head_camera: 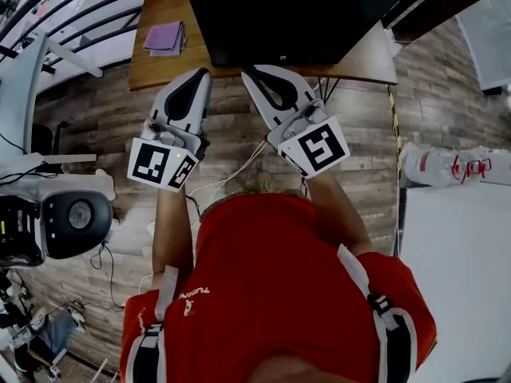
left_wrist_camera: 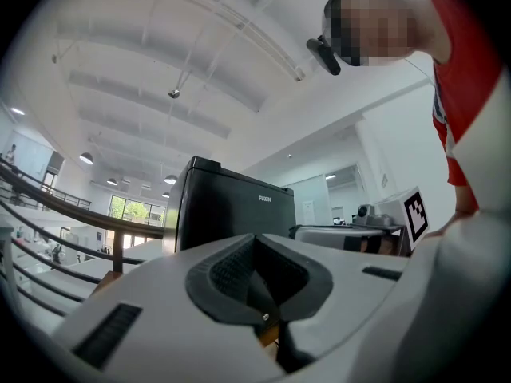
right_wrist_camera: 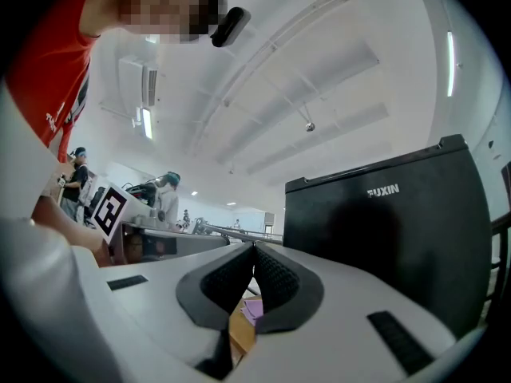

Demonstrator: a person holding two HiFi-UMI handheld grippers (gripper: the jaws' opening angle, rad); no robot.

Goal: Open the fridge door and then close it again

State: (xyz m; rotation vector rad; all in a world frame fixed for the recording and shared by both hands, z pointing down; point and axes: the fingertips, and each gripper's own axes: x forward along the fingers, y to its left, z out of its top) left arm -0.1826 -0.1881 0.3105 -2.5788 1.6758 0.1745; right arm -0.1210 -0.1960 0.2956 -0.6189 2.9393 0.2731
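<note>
Red shirt (head_camera: 271, 286) is filling the bottom of the head view; the person is standing square to the black fridge (head_camera: 287, 10), with both forearms reaching forward over the plank floor (head_camera: 96, 118)
- Left gripper (head_camera: 203, 73) and right gripper (head_camera: 248, 72) are riding side by side, with tips near each other and angling inward toward the fridge front. Marker cubes (head_camera: 163, 164) are facing up at the head camera
- Each gripper view is showing ribbed pads pressed together with nothing between them: left gripper (left_wrist_camera: 255, 242) is clamped empty, and right gripper (right_wrist_camera: 254, 251) likewise
- Judgement: closed tongs are suiting a push or a hook on a door edge rather than a pinch
- Fridge is sitting on the wooden table (head_camera: 160, 62), near the tips but apart from them; neither gripper is touching it
- Door (right_wrist_camera: 383, 238) is looking flush with the cabinet in both gripper views, with its front flat and no gap showing along the top edge. No handle is showing in any view, so the opening side is not being settled
- Purple cloth (head_camera: 164, 37) is lying on the table to the left of the fridge, beside the cabinet rather than in front of the door
- Shut door with idle grippers facing it is fitting two stages alike: a door waiting to be pulled open, or one pushed home again. Nothing in view is deciding between them
</note>
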